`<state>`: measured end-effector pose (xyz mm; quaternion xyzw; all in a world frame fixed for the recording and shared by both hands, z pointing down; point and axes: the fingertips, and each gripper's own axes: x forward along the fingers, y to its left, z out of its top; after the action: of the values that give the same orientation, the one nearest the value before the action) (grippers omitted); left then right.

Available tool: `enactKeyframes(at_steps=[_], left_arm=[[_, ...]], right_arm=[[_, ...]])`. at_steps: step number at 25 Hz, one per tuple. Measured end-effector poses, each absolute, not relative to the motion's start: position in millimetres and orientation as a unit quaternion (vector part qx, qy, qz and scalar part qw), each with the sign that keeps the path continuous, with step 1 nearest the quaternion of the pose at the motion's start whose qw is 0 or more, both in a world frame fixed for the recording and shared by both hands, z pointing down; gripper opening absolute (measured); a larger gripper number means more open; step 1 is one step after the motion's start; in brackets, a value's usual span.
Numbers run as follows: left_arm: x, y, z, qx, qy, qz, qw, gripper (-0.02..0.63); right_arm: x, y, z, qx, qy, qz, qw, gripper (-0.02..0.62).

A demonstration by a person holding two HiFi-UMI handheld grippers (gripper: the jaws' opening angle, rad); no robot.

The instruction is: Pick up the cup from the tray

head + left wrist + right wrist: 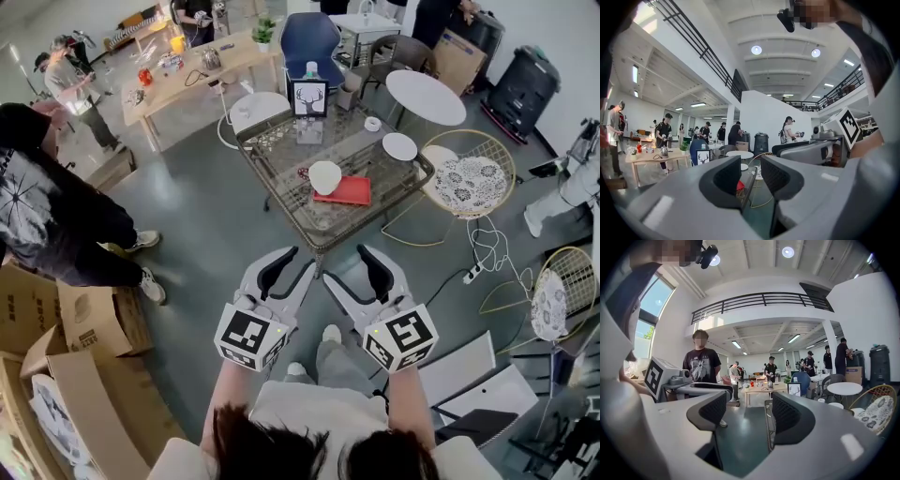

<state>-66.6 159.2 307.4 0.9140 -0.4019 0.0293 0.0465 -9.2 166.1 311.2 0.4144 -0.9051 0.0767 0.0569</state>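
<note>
- Fingers (727, 176) of the left gripper (292, 268) stand apart, with nothing between them.
- Fingers (790, 418) of the right gripper (357, 272) are likewise spread and empty.
- White cup (324, 176) sits on the red tray (354, 193) on the glass counter (281, 155), well ahead of both pairs of fingers and untouched.
- Both grippers hover side by side, short of the counter's near edge.

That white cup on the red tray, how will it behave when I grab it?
The white cup looks rigid and smooth, so probably slippery in the jaws. It seems small, likely light. Standing near the red tray's left end, a nudge might slide it off.
</note>
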Motion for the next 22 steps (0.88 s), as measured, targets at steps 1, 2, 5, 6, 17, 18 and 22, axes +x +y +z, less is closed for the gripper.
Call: enactKeyframes(at_steps=[1,2,5,6,17,18,22], left_arm=[[-62.2,154.8,308.3,0.916,-0.398,0.033,0.044,0.113],[-57.7,150.2,309.1,0.918,-0.394,0.036,0.04,0.113],[-45.6,133.0,310.8,0.917,-0.395,0.04,0.035,0.113],[-42.6,126.4,310.6,0.915,-0.4,0.037,0.037,0.113],[-19.0,66.8,314.7,0.898,-0.435,0.042,0.05,0.113],[-16.4,62.1,314.9,0.897,-0.438,0.044,0.05,0.113],[-10.3,46.5,317.8,0.89,-0.45,0.047,0.049,0.113]], right_arm=[[-6.5,160.4,311.0,0.413,-0.906,0.076,0.057,0.316],[-3.7,154.5,310.5,0.41,-0.907,0.075,0.058,0.316],[7.3,136.4,310.7,0.404,-0.91,0.07,0.063,0.324],[12.3,130.2,311.5,0.404,-0.91,0.072,0.063,0.328],[42.4,69.0,316.0,0.376,-0.922,0.068,0.07,0.339],[45.1,64.0,315.7,0.373,-0.923,0.068,0.071,0.341],[53.9,46.7,316.2,0.364,-0.926,0.066,0.072,0.347]])
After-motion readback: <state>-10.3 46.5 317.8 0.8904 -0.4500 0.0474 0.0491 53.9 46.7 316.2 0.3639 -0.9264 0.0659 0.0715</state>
